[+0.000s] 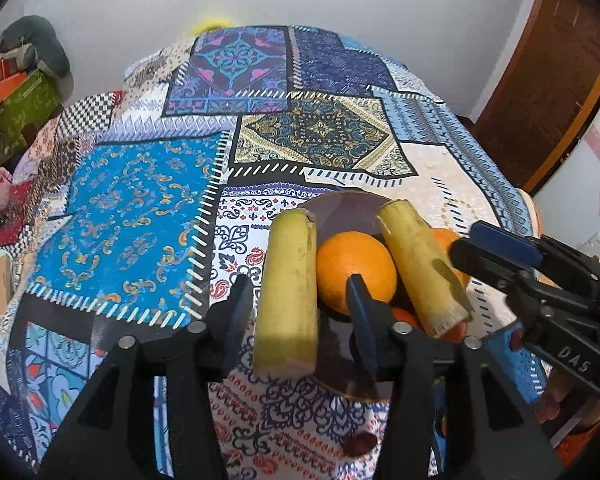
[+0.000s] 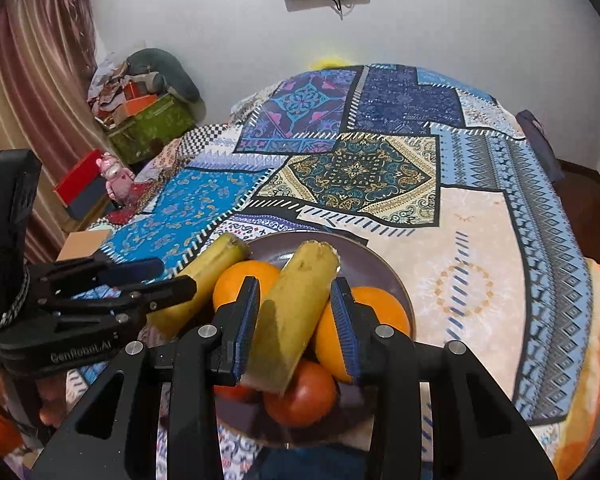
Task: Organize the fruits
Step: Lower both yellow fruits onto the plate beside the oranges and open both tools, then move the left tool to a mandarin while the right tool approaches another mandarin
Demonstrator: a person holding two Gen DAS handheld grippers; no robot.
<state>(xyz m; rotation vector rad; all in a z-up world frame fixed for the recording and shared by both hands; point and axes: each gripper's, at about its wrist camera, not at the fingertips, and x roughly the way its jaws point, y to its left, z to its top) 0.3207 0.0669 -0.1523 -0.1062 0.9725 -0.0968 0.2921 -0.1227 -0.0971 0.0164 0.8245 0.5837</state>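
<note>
The left gripper [image 1: 296,300] is straddling the left banana [image 1: 290,292] at the plate's [image 1: 340,204] left edge; its fingers are standing spread with gaps on both sides, so it is not pinching the fruit, and whether the banana is resting on the rim or on the fruit I cannot tell. Just right of it, an orange [image 1: 354,266] is sitting mid-plate. Further right, the right gripper [image 2: 296,320] is bracketing the second banana [image 2: 296,308], which is leaning over the oranges; the left pad [image 2: 246,320] is touching it, while the right one appears slightly apart, so the grip is looking loose or released. A second orange [image 2: 376,312] and a tomato [image 2: 304,398] are lying near. All visible fruit is gathering on the plate on the patterned bench [image 2: 480,240], so the sorting is looking nearly finished: probably only settling both bananas and withdrawing is remaining.
</note>
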